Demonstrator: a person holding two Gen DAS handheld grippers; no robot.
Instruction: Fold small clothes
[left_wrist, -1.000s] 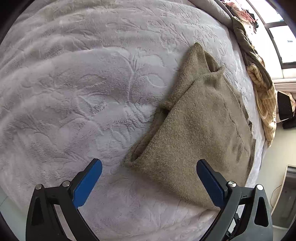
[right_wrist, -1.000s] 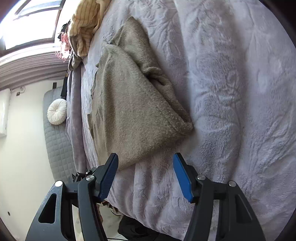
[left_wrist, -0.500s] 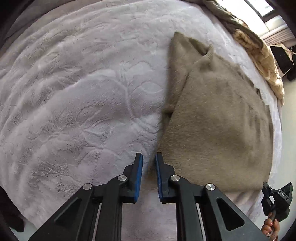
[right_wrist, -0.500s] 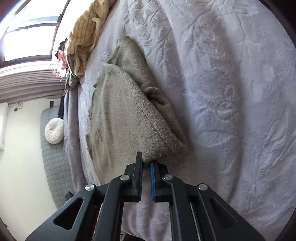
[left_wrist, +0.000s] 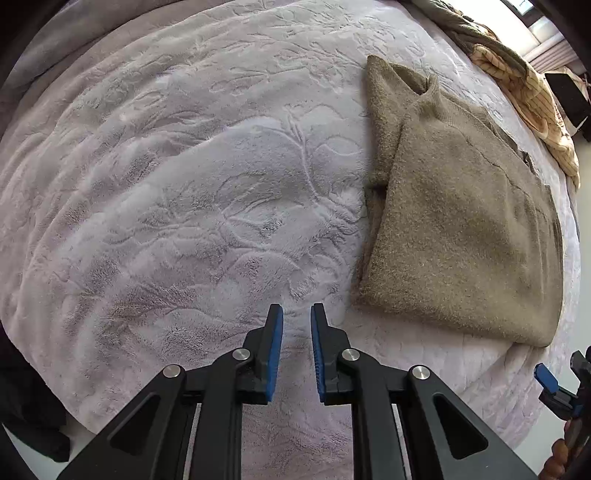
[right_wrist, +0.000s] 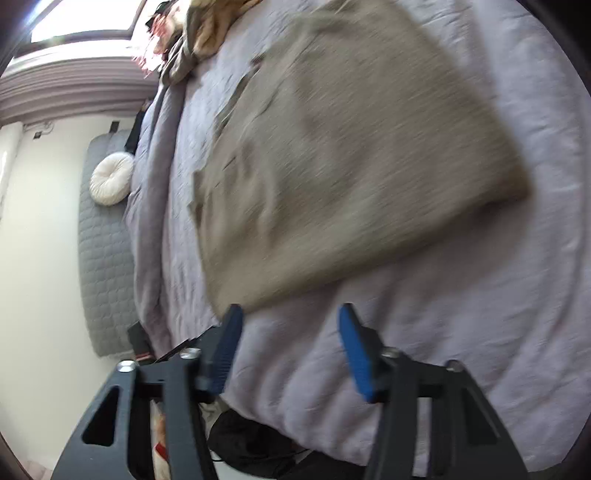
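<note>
A folded brown sweater (left_wrist: 461, 229) lies flat on the bed (left_wrist: 184, 184), on a pale embossed fleece blanket, with a narrower folded part sticking out at its far end. In the left wrist view the left gripper (left_wrist: 296, 332) points down at bare blanket just beside the sweater's near corner; its jaws stand a narrow gap apart and are opening, with nothing between them and the blue pads clear of the cloth. At the lower right edge of that view part of the right gripper (left_wrist: 554, 387) shows past the bed's edge. The right wrist view is blurred: the right gripper (right_wrist: 290, 332) is at the sweater's (right_wrist: 351, 155) near edge, jaws wide apart and opening, only blanket between them, and the left pad looks to overlap the sweater's corner, though I cannot tell whether it touches. Beyond the sweater a heap of yellow checked clothes (left_wrist: 524, 96) lies by the window. On the floor beside the bed are a grey quilted mat (right_wrist: 103, 258) and a round white cushion (right_wrist: 110, 179)
</note>
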